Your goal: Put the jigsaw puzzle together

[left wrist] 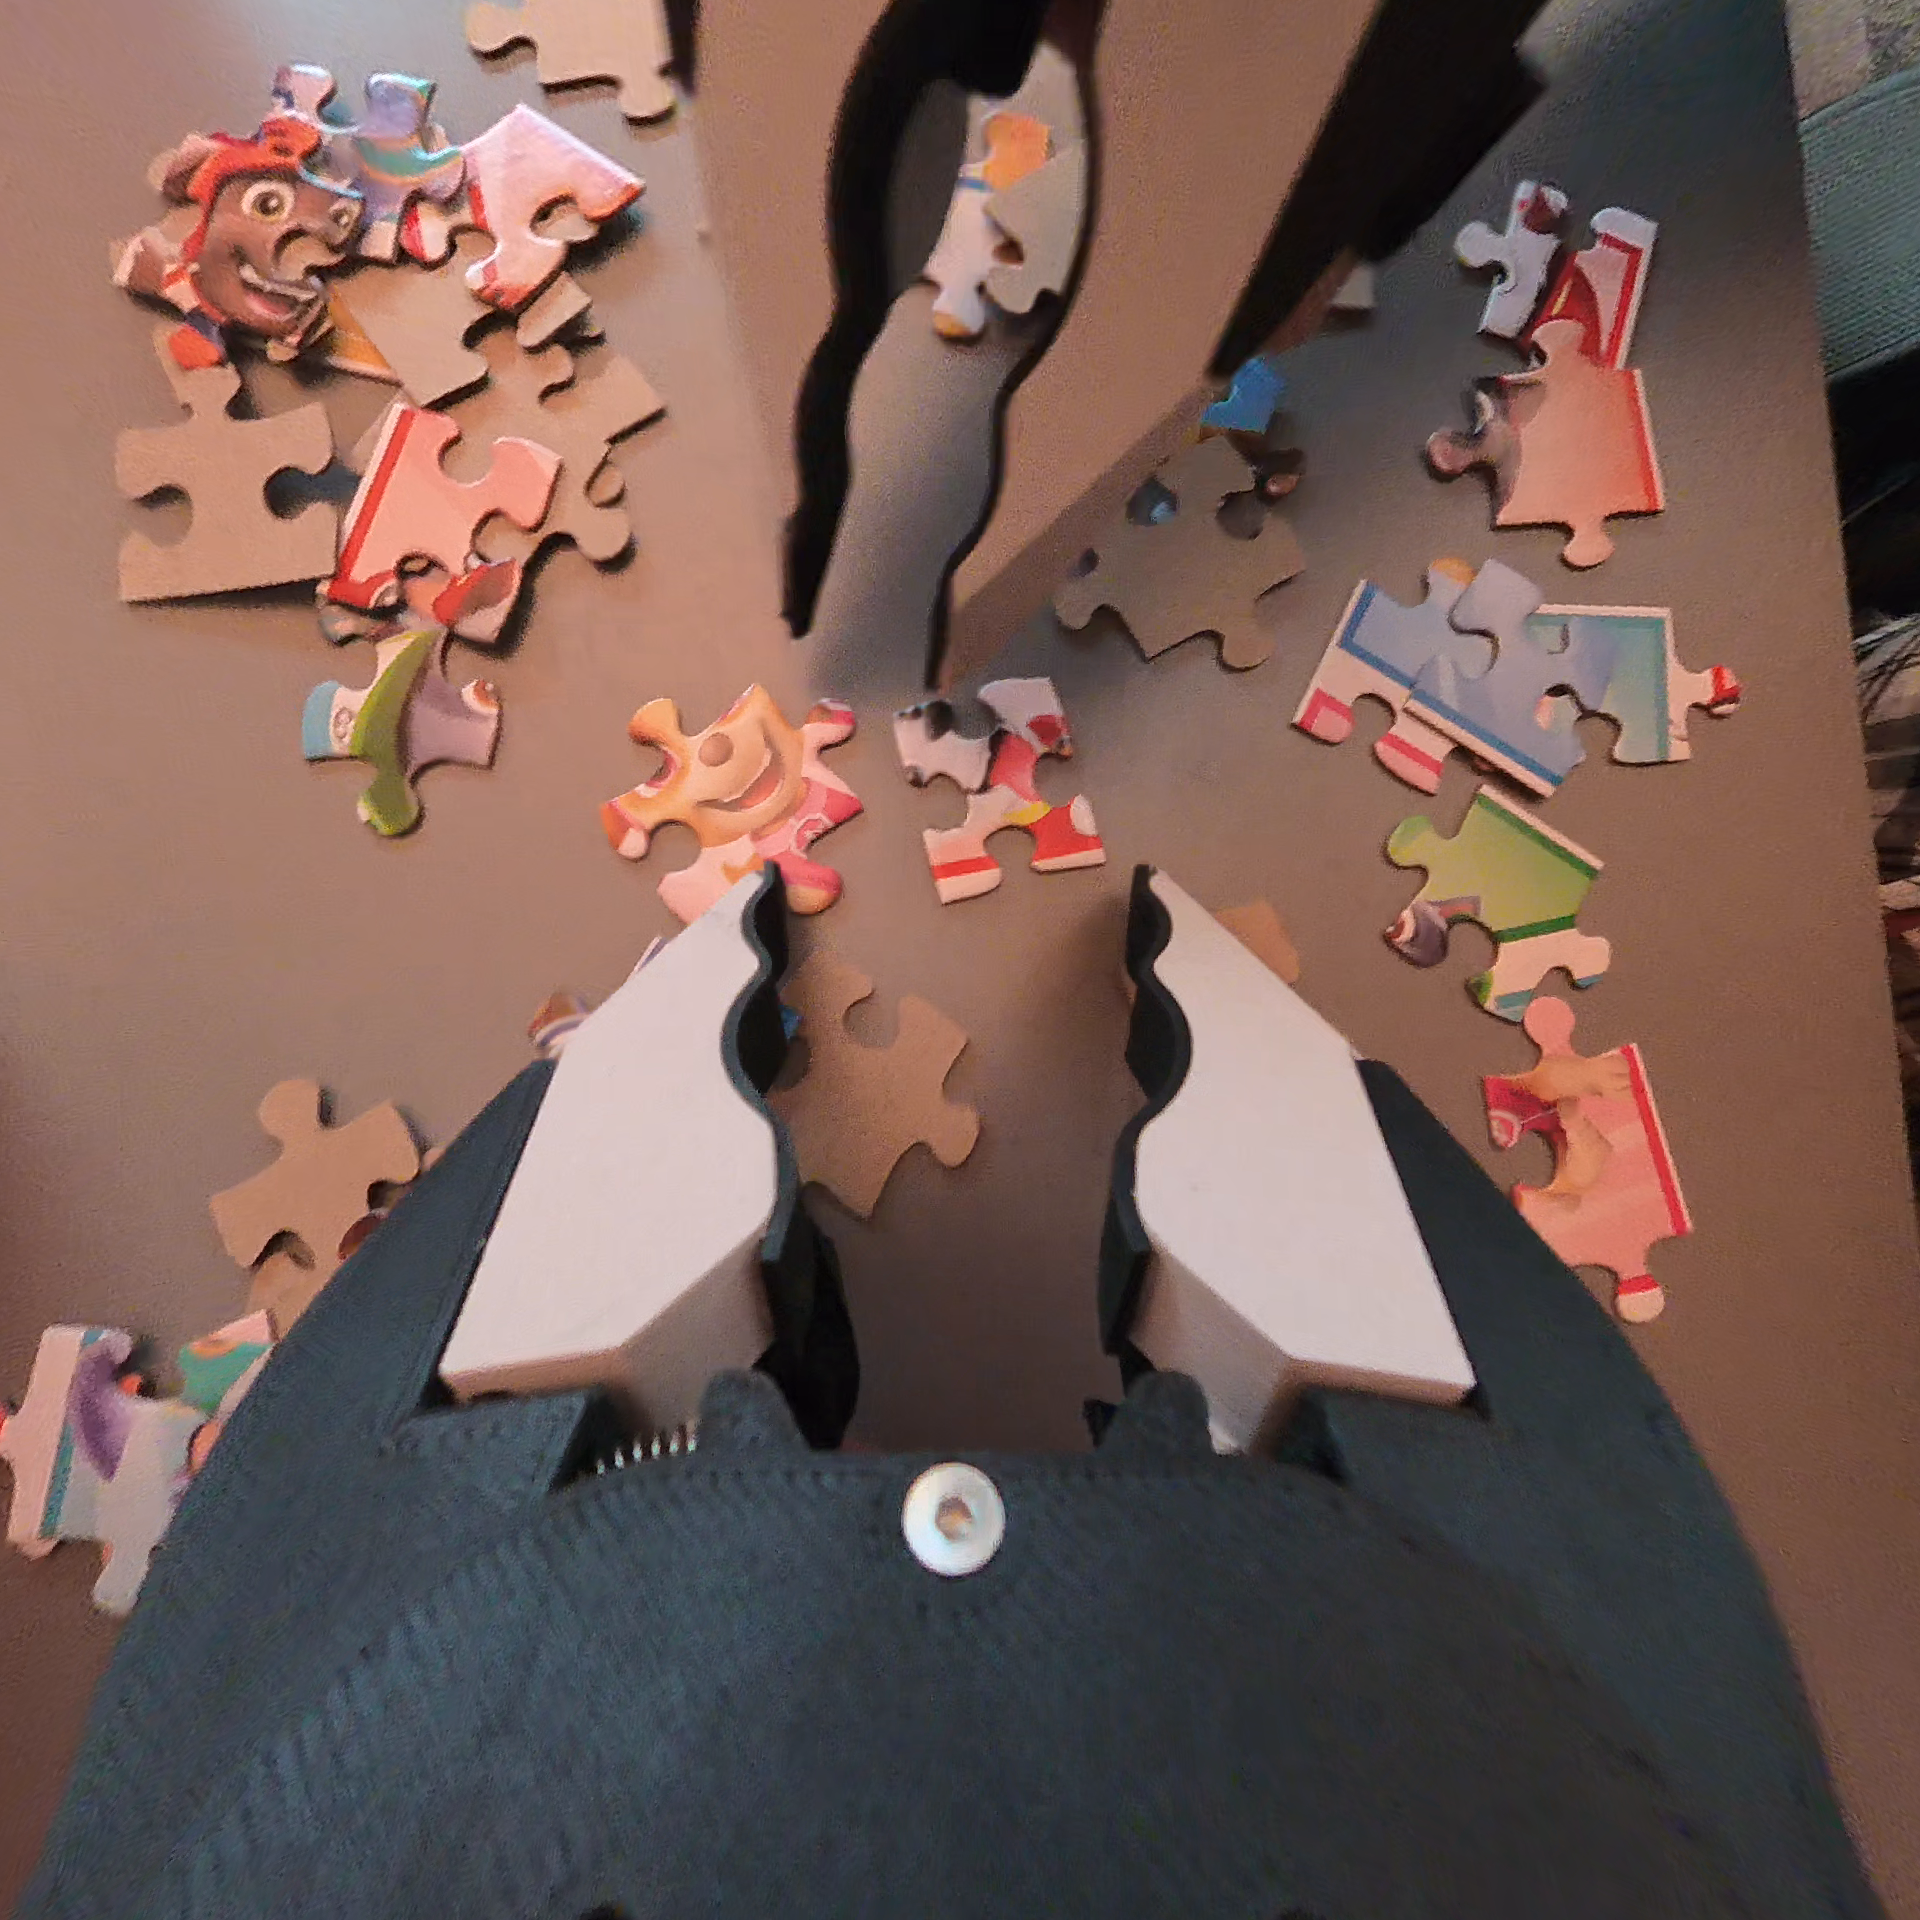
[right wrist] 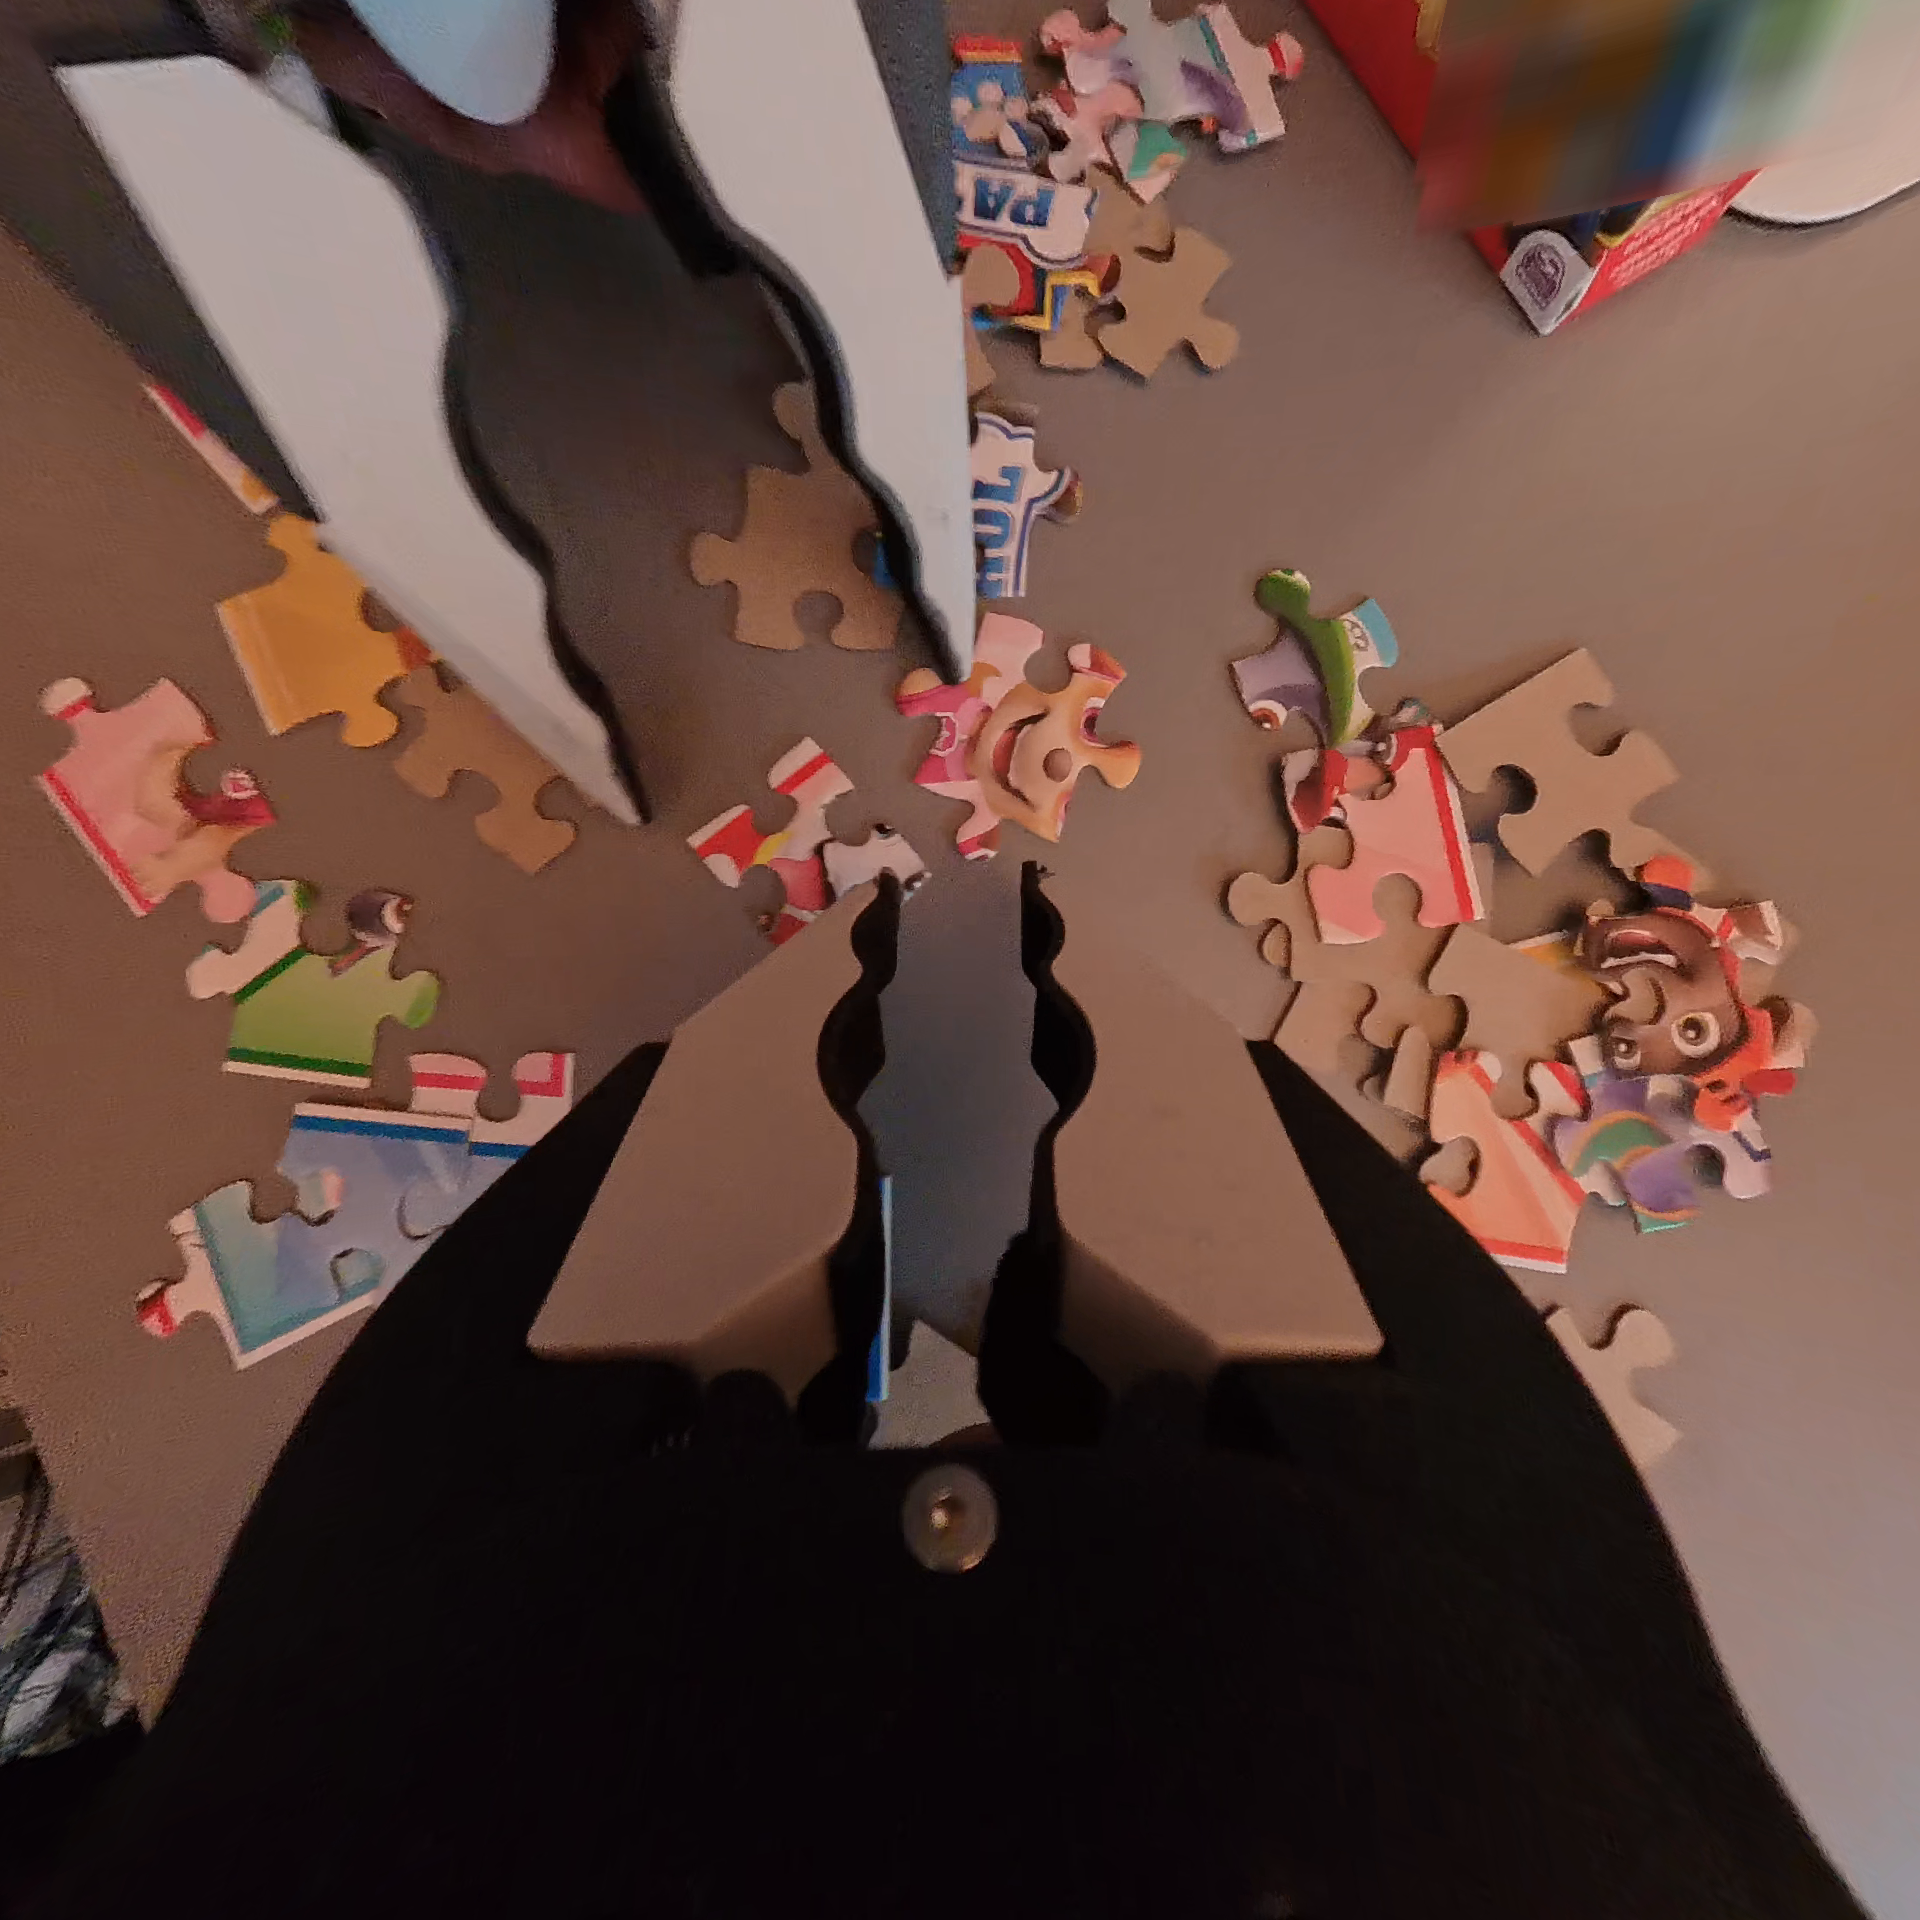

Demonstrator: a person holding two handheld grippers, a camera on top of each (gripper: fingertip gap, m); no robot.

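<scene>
Right now my left gripper (left wrist: pixel 951 883) hangs spread wide over the grey table (left wrist: pixel 1195 758), nothing between its jaws. My landmark is the orange-and-pink puppy-face piece (left wrist: pixel 732 795): it lies just ahead of the left fingertip, and the red-and-white piece (left wrist: pixel 1003 790) sits just beside it. My right gripper (right wrist: pixel 961 878) is narrowed with a slim gap left, empty at the tips, which hover near that red-and-white piece (right wrist: pixel 805 842) and close to the puppy-face piece (right wrist: pixel 1023 748). Farther out from the landmark, loose pieces lie scattered, several face down, and a red puzzle box (right wrist: pixel 1590 249) stands well apart.
</scene>
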